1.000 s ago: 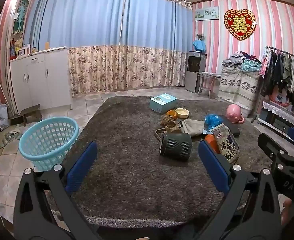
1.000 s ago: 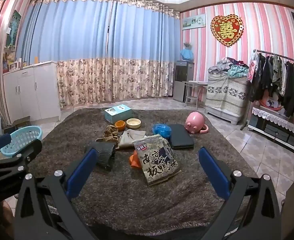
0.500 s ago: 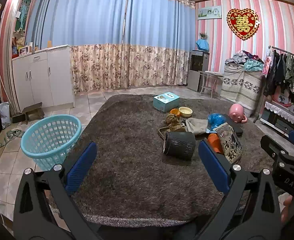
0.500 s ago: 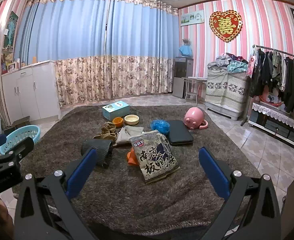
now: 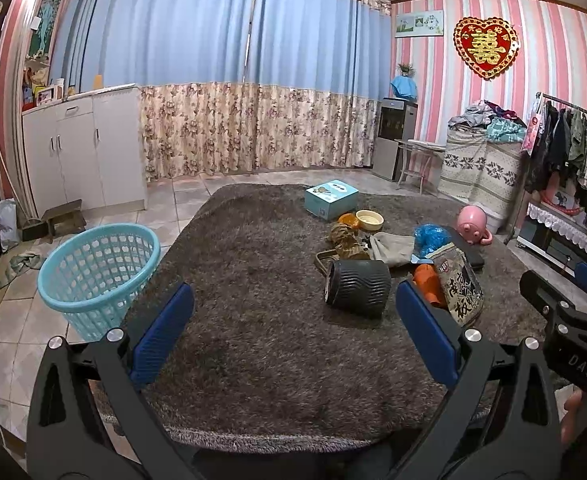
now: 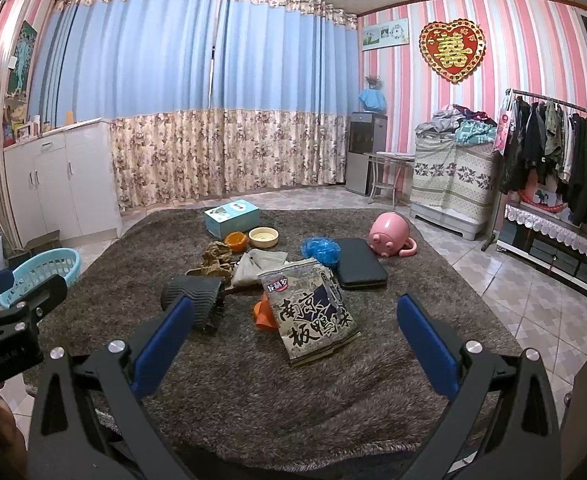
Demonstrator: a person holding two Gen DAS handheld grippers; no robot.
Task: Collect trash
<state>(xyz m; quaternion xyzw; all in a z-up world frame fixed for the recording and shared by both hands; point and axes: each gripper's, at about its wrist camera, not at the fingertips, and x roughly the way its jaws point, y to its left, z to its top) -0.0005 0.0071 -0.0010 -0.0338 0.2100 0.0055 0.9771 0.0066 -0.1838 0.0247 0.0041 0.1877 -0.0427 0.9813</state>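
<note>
Both claws released, holding nothing: left claw (image 5: pixel 293 330) and right claw (image 6: pixel 295 338) hover over the shaggy grey-brown rug (image 5: pixel 253 320). Printed foil snack bag (image 6: pixel 311 312) lies mid-rug beside the ribbed black cylinder (image 5: pixel 357 288). Light-blue plastic mesh basket (image 5: pixel 97 276) stands on the tile floor at the rug's left edge.

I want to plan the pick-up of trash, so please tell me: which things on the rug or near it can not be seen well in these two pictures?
- Orange item: right wrist view, mostly under the snack bag; kind unclear.
- Basket: right wrist view, partly behind the left claw; its inside floor is hidden in both views.
- Brown bundle: left wrist view, too small to identify.
- Rug near edge: behind both open claws.
</note>
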